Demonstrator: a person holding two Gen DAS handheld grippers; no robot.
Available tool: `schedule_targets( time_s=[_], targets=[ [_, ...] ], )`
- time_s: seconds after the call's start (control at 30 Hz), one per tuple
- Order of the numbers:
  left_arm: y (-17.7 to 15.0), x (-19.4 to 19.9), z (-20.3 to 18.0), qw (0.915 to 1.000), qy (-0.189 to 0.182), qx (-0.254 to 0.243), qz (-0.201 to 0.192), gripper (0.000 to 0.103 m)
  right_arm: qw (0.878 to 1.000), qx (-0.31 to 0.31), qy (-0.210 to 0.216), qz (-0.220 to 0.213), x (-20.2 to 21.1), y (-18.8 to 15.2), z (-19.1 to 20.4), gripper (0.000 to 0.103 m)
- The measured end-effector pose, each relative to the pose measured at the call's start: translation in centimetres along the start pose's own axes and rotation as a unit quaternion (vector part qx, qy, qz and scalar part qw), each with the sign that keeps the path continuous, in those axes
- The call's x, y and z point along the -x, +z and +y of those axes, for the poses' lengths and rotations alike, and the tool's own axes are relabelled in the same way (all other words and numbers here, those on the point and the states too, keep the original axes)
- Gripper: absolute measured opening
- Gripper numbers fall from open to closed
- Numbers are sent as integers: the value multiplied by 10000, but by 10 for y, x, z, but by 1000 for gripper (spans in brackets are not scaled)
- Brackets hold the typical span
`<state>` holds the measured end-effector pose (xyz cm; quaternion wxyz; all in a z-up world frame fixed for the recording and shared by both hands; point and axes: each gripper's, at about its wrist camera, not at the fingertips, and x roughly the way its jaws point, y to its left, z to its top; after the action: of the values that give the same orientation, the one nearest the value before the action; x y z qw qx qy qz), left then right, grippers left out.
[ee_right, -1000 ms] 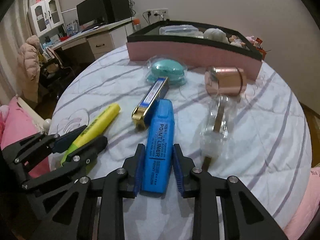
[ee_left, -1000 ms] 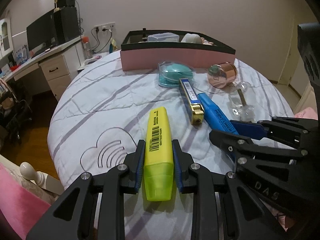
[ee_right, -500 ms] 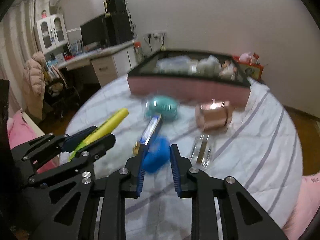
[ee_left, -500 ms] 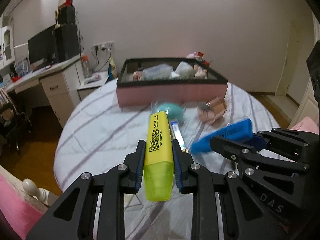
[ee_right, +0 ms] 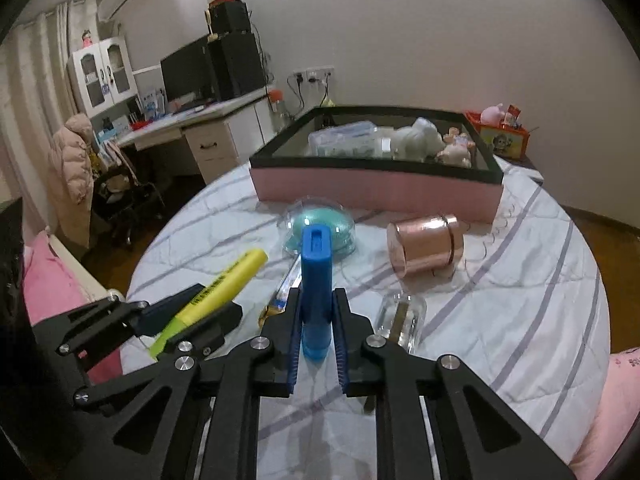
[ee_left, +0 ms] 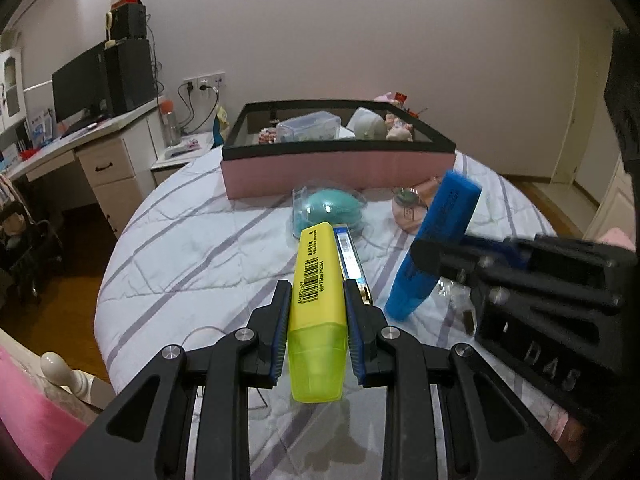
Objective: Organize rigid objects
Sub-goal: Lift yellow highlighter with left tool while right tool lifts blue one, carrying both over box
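Note:
My left gripper [ee_left: 317, 292] is shut on a yellow highlighter [ee_left: 318, 280] and holds it above the bed; the highlighter also shows in the right wrist view [ee_right: 224, 284]. My right gripper [ee_right: 316, 300] is shut on a blue highlighter [ee_right: 316, 280], tilted up on its narrow side; it also shows in the left wrist view [ee_left: 436, 240]. A pink box with a black rim [ee_left: 340, 168] [ee_right: 376, 190] stands at the far side and holds several items.
On the striped bedcover [ee_left: 192, 248] lie a teal item in a clear shell [ee_left: 330, 210] [ee_right: 320, 226], a blue-and-gold stapler [ee_left: 352, 264], a copper tin [ee_right: 426, 244] and a clear bottle [ee_right: 402, 320]. A desk with a monitor [ee_left: 80, 92] stands at the left.
Both grippers have lifted their highlighters off the bed and moved toward the pink box. The blue highlighter has turned onto its narrow side and tilted up.

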<state>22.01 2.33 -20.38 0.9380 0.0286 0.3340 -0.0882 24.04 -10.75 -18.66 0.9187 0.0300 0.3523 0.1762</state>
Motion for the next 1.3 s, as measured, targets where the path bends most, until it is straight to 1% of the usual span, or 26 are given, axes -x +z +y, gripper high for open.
schedule_targets(
  time_s=[0.03,0.27,0.5,0.57,0.73,0.87,1.0,1.13,1.23,1.3],
  targets=[
    [2,0,1,10000,10,17,-26,26,10000,12,27,31,-2,1,1,14],
    [18,9,7,9997,12,36,-243,26,9996,103,-3,-246,11,13,5,14],
    [49,30,13,9976,147,95,-667,26,9983,232,-63,-540,29,34,7,14],
    [58,36,11,9965,192,62,-812,26,9972,287,-84,-679,35,41,8,14],
    [80,49,4,9935,161,-12,-1125,26,9936,420,-184,-1030,54,60,11,14],
    [99,61,-5,9894,225,-164,-1427,26,9907,475,-210,-1260,68,69,12,15],
    [114,71,-13,9855,275,-305,-1649,26,9875,480,-281,-1472,81,81,8,15],
    [127,77,-18,9820,300,-364,-1831,26,9843,486,-315,-1667,92,90,5,15],
    [134,78,-21,9794,434,-433,-1925,26,9827,541,-353,-1736,95,97,5,15],
    [137,77,-24,9789,452,-450,-1941,26,9817,570,-380,-1779,96,100,5,15]
  ],
)
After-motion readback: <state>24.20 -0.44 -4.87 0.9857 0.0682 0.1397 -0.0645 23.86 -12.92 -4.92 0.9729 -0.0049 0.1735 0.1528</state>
